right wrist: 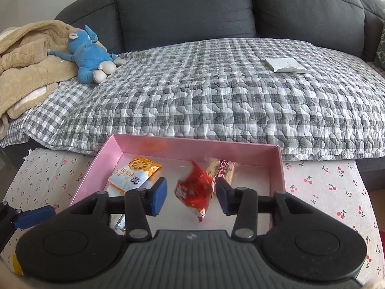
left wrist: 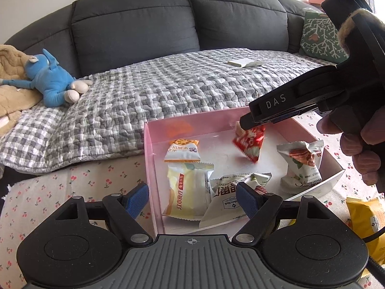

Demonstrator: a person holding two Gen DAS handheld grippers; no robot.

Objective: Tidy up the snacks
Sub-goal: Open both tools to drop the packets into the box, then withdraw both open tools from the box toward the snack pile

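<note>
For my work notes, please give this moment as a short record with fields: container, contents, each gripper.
container: shallow pink cardboard box on cherry-print cloth
contents: several wrapped snack packets, among them an orange-and-white biscuit packet
right gripper: open, blurred red foil snack packet between its pads, above the box
left gripper: open, holds nothing
outside box: yellow packet

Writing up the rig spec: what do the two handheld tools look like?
Both match: black linkage arms with silver pivot pins, blue ribbed pads, grey ribbed body with a crosshair mark. The right tool, seen side-on, is black with white "DAS" lettering and a tan fleecy strip behind. A black cable runs beside the left tool.
</note>
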